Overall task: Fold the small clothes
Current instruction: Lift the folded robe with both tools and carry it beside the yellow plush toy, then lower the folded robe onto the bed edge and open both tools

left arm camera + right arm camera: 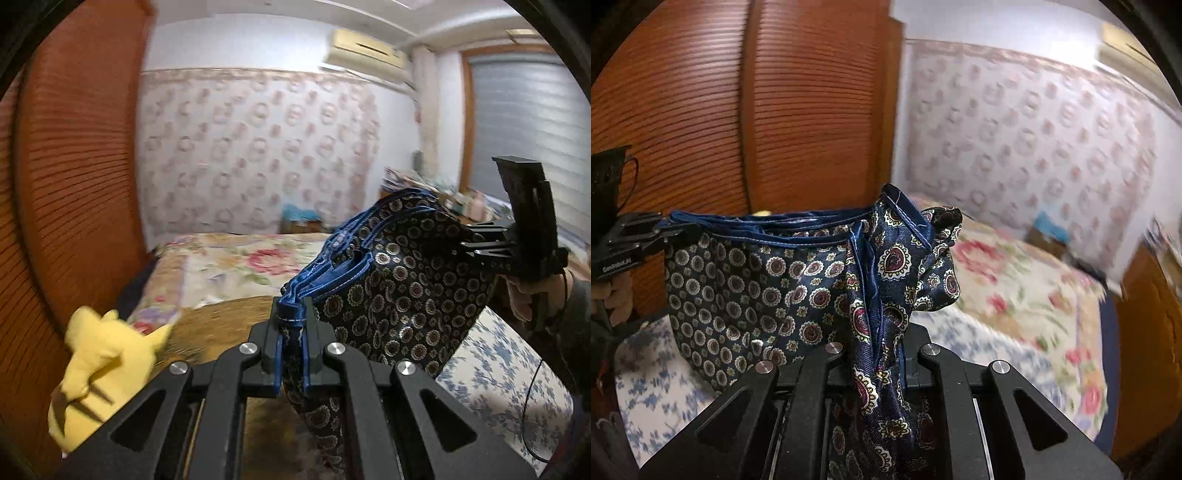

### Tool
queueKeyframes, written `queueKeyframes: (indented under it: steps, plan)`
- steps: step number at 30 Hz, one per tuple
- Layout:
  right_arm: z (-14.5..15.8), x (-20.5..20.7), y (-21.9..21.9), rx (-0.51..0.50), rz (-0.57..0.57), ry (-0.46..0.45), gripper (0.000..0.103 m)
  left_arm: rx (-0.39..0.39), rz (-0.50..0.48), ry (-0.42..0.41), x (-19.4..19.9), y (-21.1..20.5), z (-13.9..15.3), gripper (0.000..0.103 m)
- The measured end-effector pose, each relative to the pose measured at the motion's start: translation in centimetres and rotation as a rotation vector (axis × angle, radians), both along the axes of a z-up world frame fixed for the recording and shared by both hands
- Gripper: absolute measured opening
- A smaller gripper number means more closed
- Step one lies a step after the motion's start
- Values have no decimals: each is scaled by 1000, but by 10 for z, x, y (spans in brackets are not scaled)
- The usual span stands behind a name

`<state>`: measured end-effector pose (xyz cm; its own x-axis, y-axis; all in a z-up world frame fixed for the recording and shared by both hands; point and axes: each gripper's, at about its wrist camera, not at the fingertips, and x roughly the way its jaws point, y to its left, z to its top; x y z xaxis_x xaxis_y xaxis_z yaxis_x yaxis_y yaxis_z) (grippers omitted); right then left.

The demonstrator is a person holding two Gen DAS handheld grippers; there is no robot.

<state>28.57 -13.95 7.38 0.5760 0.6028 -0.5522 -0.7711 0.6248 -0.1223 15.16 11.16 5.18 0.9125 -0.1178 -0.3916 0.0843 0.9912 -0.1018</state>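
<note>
While both grippers hold the patterned garment aloft above the bed, left gripper and right gripper clamped on its blue-trimmed edge, even tension should keep the fold square

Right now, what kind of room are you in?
Most likely a bedroom: there is a bed with a floral bedspread, a yellow plush toy beside it, and a wooden wardrobe against the wall.
</note>
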Motion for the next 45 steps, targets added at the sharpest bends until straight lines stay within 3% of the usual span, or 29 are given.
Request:
queueKeyframes:
  steps: [6,11,16,19,22,25,27,30,37,45]
  plan:
    - [4,25,98,-98,170,-14,8,-64,140,4,-20,56,-25,4]
    - [-20,49,185,-206,266,-9,8,-107,228,77,-29,86,-66,4]
    - [-47,69,239,-229,295,22,10,-126,272,166,-36,96,-105,4]
    - [-59,78,258,-224,280,46,18,-143,284,190,-40,103,-118,4]
    - [-62,84,264,-230,204,54,51,-142,286,204,-39,108,-123,4]
    - [-56,88,255,-184,147,42,64,-133,288,216,-36,109,-121,4]
    - [-52,88,245,-155,123,35,65,-117,291,223,-34,109,-122,5]
    - [-55,85,227,-89,126,97,65,-102,290,224,-33,107,-115,5]
    - [-94,40,208,-65,179,211,65,-76,302,242,-32,104,-113,6]
    - [-110,-15,196,-47,185,198,65,-59,310,262,-33,103,-116,8]
